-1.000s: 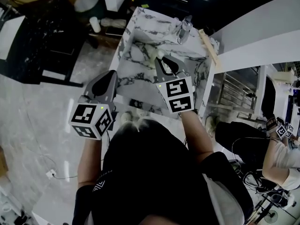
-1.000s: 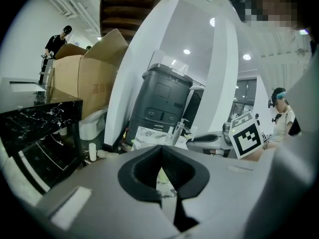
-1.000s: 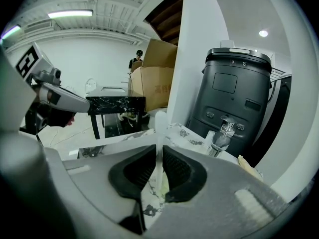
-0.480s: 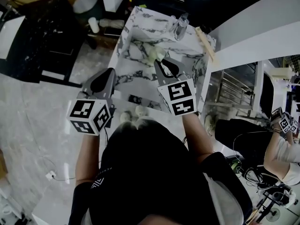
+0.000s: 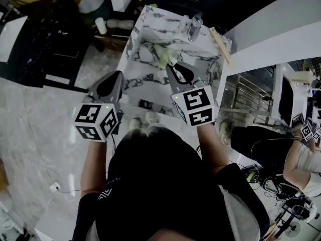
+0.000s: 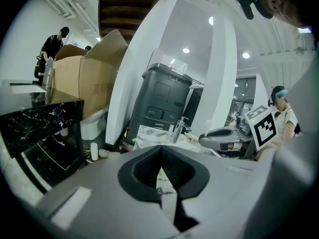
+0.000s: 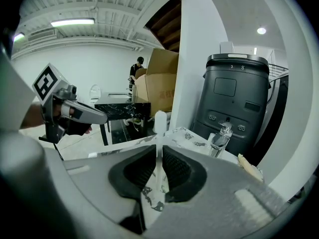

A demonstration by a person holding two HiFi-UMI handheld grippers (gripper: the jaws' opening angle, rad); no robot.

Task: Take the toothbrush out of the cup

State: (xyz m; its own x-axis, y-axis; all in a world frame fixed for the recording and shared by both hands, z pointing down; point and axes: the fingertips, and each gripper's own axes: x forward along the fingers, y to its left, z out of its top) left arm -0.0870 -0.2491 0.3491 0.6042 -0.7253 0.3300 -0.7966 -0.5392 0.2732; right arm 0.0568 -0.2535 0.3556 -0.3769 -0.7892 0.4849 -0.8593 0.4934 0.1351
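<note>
My right gripper (image 5: 173,67) hangs over the white marble counter (image 5: 145,39), shut on a white toothbrush (image 7: 159,127). The brush stands upright between the pads, its head sticking up above the jaws (image 7: 159,153). A pale object (image 5: 161,58) lies on the counter just beyond the jaw tips; I cannot tell whether it is the cup. My left gripper (image 5: 115,77) waits off the counter's left edge, shut with nothing between its jaws (image 6: 160,156).
A clear pump bottle (image 5: 193,28) stands at the counter's far edge, with a wooden stick (image 5: 221,46) to its right. A black marble table (image 5: 40,39) is to the left, a grey bin (image 7: 234,98) and cardboard boxes (image 6: 79,78) beyond. Another person (image 5: 301,159) sits at the right.
My right gripper has drawn back a little and risen slightly with the toothbrush still in its jaws. The left gripper has stayed where it was.
</note>
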